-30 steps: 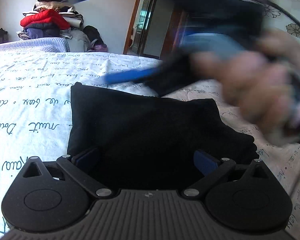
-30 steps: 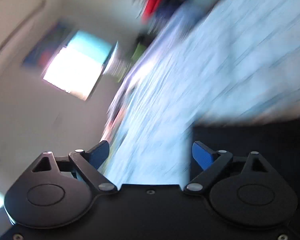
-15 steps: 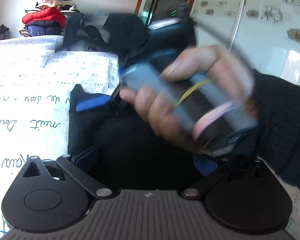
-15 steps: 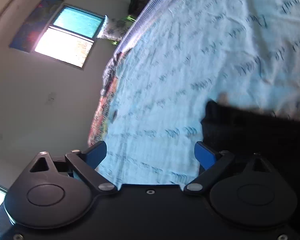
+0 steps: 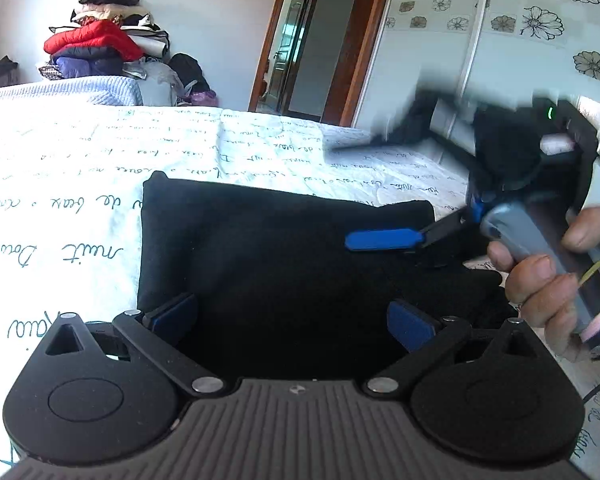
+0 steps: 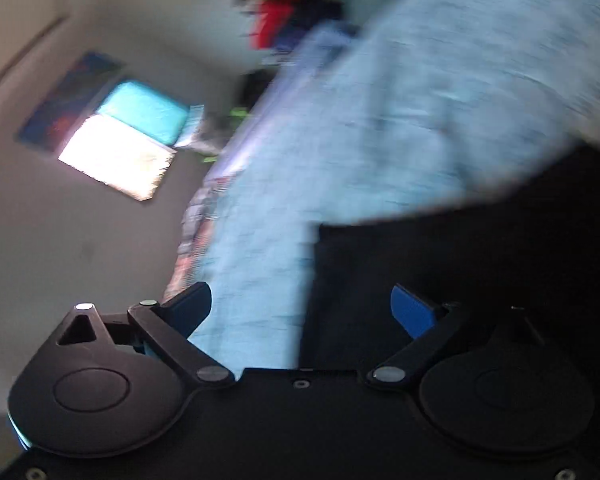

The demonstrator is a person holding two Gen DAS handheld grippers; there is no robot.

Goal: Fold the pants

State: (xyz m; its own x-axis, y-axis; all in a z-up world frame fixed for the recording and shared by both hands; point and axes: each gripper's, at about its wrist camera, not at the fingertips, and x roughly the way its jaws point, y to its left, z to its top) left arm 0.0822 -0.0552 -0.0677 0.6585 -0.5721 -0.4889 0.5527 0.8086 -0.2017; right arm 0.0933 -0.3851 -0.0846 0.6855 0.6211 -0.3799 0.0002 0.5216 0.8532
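Observation:
The black pants (image 5: 276, 256) lie folded into a compact rectangle on the bed. My left gripper (image 5: 292, 320) is open and empty, low over their near edge. The right gripper's blue finger (image 5: 380, 239) reaches in from the right over the pants' far right part, held by a hand (image 5: 540, 280). In the blurred right wrist view the right gripper (image 6: 300, 308) is open and empty, with the pants (image 6: 480, 264) dark at right and the bed cover at left.
The bed has a white cover with handwritten script (image 5: 60, 184). A pile of clothes with a red jacket (image 5: 96, 52) stands behind the bed. An open door (image 5: 296, 48) and a flowered wardrobe (image 5: 540, 40) are at the back right.
The right gripper and hand swept across in front of the left camera and now sit at the right, one finger low over the pants. The left gripper has not moved.

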